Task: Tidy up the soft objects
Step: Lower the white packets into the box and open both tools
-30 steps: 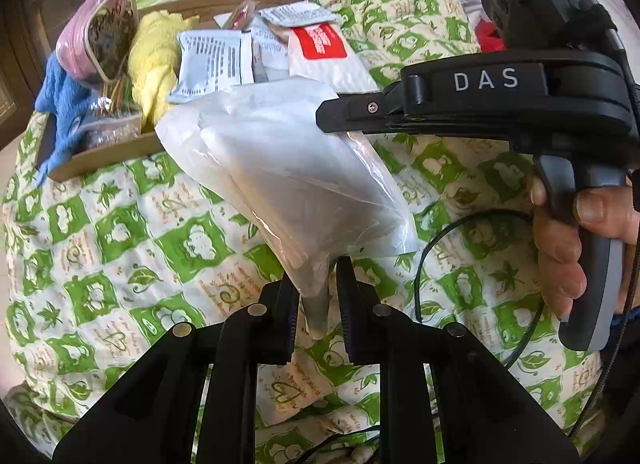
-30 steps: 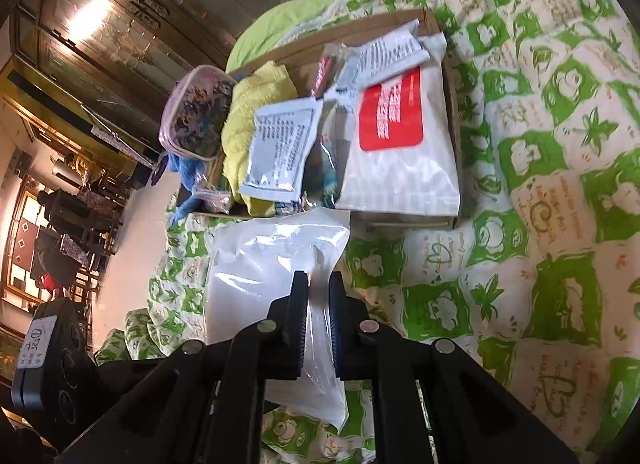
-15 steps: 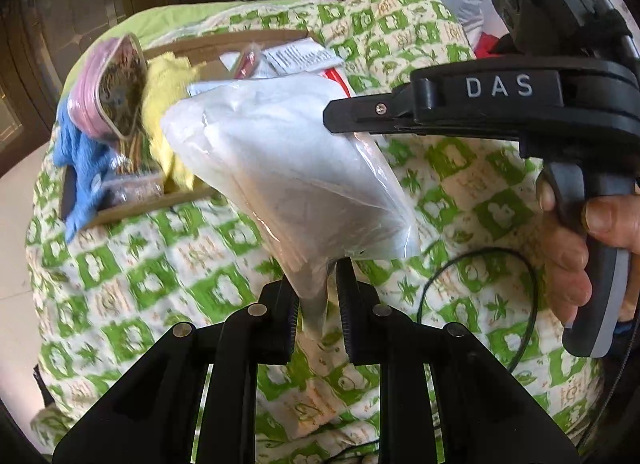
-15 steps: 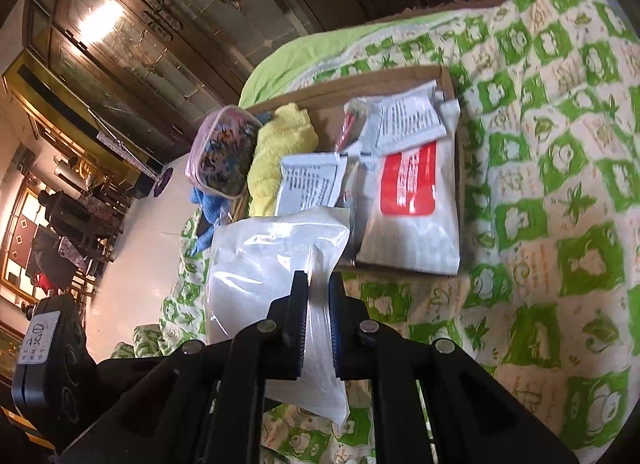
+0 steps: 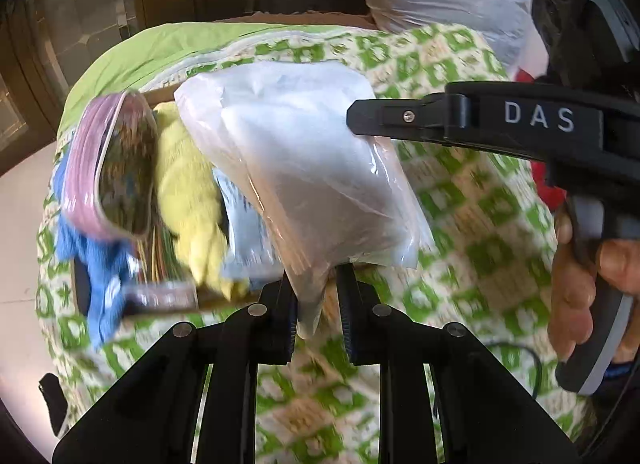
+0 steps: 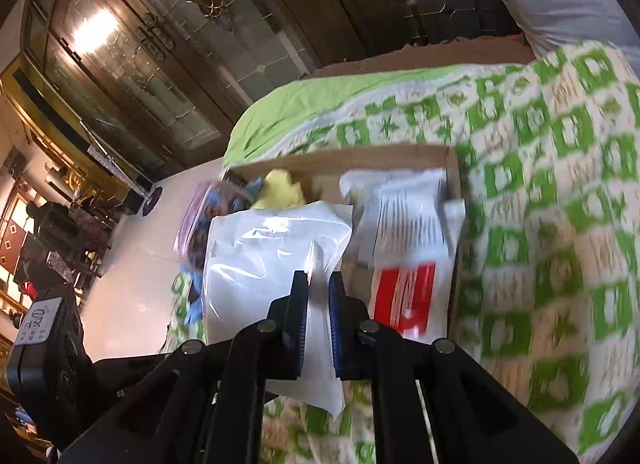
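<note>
Clearly, both grippers pinch one clear plastic bag (image 5: 304,168) holding folded white soft material, glossy and creased, with a loose film margin around the filling. The left gripper (image 5: 318,304) is clamped on a narrow corner of film at the bag's near end; the right gripper (image 6: 319,312) is closed on the film along another edge, coming in from the side in the left wrist view. From the left gripper the bag's long axis runs up and away, leaning left, its broad face turned toward that camera. The bag hangs in the air above the green-and-white bedspread (image 5: 488,224), touching nothing but the grippers as far as the blur lets me judge. Beyond and left of the left gripper lies a cardboard tray (image 6: 400,156) crowded with a yellow cloth (image 5: 188,192), a pink pouch (image 5: 108,160), a blue cloth (image 5: 100,264) and white packets (image 6: 408,224). To the right of both grippers the bedspread lies open.
</note>
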`<control>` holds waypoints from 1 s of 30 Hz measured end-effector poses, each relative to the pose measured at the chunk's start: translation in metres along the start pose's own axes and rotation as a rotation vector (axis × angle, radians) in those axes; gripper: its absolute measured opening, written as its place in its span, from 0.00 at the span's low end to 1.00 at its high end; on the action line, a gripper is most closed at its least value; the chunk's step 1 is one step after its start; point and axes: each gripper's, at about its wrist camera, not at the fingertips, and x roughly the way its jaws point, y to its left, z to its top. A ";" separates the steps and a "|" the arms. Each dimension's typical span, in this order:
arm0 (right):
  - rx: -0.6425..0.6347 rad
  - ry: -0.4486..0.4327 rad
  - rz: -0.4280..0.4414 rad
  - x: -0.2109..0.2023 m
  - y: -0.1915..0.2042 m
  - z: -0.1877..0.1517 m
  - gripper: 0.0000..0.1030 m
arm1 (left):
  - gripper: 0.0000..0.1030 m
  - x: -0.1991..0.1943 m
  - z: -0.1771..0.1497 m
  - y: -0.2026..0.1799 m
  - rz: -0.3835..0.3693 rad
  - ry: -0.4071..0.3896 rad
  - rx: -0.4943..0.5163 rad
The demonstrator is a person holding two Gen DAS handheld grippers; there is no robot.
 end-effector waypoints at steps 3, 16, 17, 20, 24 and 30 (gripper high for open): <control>0.001 -0.006 -0.014 0.010 -0.005 0.012 0.08 | 0.17 0.013 0.013 0.009 -0.008 0.016 -0.031; 0.037 0.041 -0.069 0.065 -0.036 0.032 0.08 | 0.17 0.048 0.031 0.025 0.013 0.033 -0.047; 0.042 0.042 -0.070 0.066 -0.037 0.031 0.10 | 0.17 0.047 0.031 0.024 0.017 0.029 -0.045; 0.040 0.020 -0.080 0.063 -0.037 0.032 0.12 | 0.29 0.042 0.029 0.021 0.039 0.014 -0.033; 0.021 -0.026 -0.099 0.050 -0.035 0.033 0.13 | 0.55 0.026 0.022 0.016 0.084 -0.016 -0.011; 0.034 -0.081 -0.096 0.036 -0.039 0.026 0.57 | 0.56 -0.001 0.002 0.010 0.140 -0.055 0.001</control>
